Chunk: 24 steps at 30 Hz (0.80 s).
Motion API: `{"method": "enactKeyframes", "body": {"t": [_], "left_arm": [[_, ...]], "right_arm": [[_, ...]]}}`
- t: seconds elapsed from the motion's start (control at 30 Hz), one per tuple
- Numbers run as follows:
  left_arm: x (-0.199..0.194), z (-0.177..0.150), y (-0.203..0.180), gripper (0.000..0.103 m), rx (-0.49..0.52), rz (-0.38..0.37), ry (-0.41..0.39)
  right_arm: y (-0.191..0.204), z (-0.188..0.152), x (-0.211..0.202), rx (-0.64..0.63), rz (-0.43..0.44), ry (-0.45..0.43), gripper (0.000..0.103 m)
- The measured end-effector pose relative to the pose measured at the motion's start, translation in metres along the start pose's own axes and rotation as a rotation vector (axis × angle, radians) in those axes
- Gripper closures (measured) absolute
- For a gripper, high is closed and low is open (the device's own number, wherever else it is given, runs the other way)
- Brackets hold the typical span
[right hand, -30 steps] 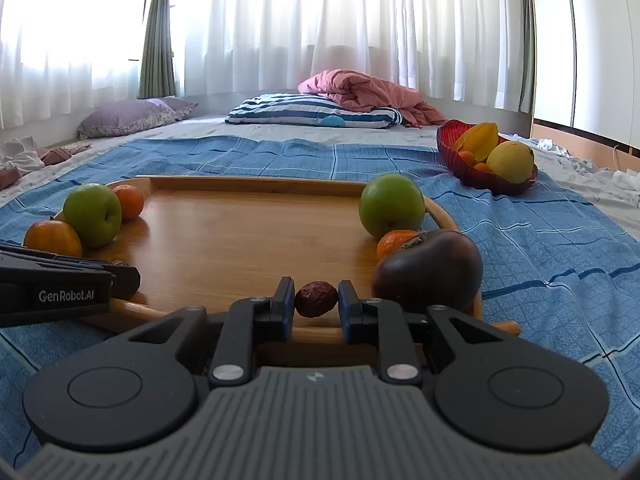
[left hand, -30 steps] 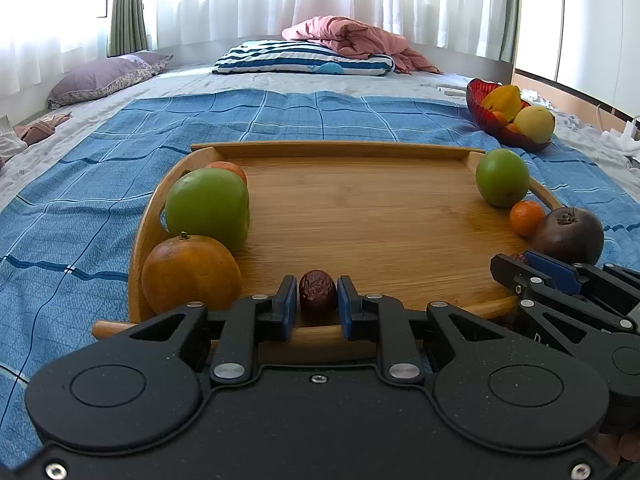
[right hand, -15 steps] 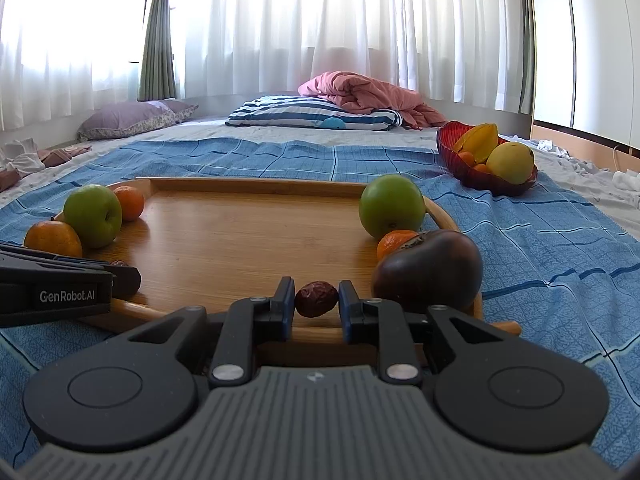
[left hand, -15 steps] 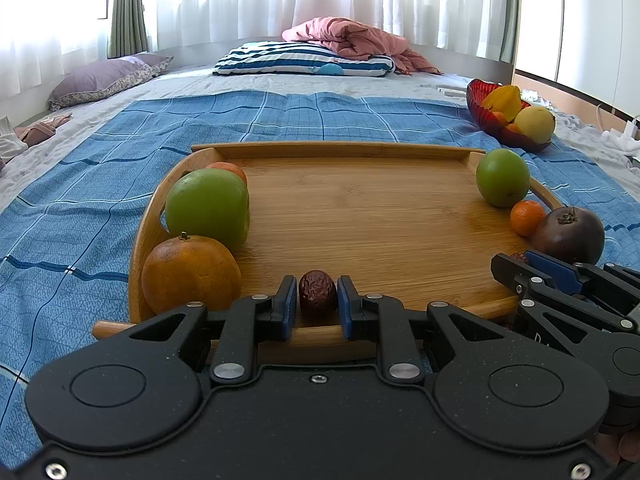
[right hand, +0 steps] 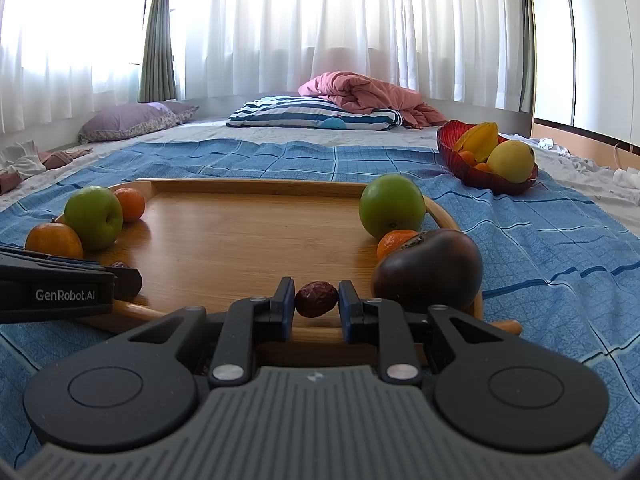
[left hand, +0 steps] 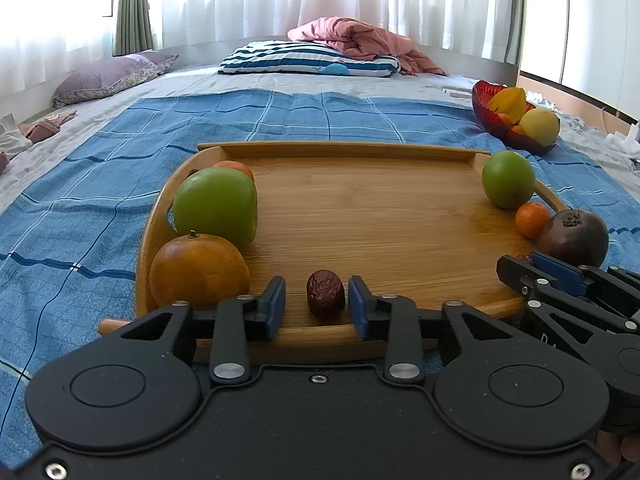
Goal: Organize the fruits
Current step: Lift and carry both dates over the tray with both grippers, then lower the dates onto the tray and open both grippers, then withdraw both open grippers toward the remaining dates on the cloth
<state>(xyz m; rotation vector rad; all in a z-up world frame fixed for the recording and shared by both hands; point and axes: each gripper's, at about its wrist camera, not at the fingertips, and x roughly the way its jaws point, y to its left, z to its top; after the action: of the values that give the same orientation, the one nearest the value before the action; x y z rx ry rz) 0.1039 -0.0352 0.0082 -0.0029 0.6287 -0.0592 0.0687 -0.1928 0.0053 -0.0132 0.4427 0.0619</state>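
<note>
Orange mandarin [left hand: 236,168] half hidden behind green apple [left hand: 216,206]

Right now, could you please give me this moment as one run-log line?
left gripper: jaws opening, clear of left date | right gripper: shut on right date | both dates low over tray

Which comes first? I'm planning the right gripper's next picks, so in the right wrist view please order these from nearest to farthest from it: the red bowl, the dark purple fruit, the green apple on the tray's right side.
1. Dark purple fruit, just right of the right gripper, at the tray's near corner.
2. Green apple, farther back on the right edge.
3. Red bowl, off the tray, far right on the blanket.
</note>
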Motion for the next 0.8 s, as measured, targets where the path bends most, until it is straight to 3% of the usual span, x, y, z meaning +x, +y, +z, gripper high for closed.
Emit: {"method": "enactKeyframes", "body": {"t": [0.17, 0.2, 0.33, 0.57, 0.8], "left_arm": [[-0.003, 0.000, 0.000, 0.063, -0.001, 0.002, 0.000], [-0.003, -0.001, 0.000, 0.062, -0.001, 0.001, 0.002], [-0.008, -0.001, 0.000, 0.053, 0.001, -0.010, -0.001], [-0.024, -0.003, -0.003, 0.030, 0.021, -0.045, -0.020], [-0.043, -0.007, -0.007, 0.018, 0.057, -0.049, -0.051]], "right_arm": [[0.001, 0.001, -0.001, -0.002, -0.004, -0.001, 0.068], [0.001, 0.001, -0.001, 0.000, -0.005, 0.000, 0.058], [0.000, 0.001, -0.003, 0.007, -0.010, -0.005, 0.047], [-0.001, 0.000, -0.013, 0.015, 0.004, -0.014, 0.038], [-0.004, -0.005, -0.030, -0.002, 0.009, -0.031, 0.029]]}}
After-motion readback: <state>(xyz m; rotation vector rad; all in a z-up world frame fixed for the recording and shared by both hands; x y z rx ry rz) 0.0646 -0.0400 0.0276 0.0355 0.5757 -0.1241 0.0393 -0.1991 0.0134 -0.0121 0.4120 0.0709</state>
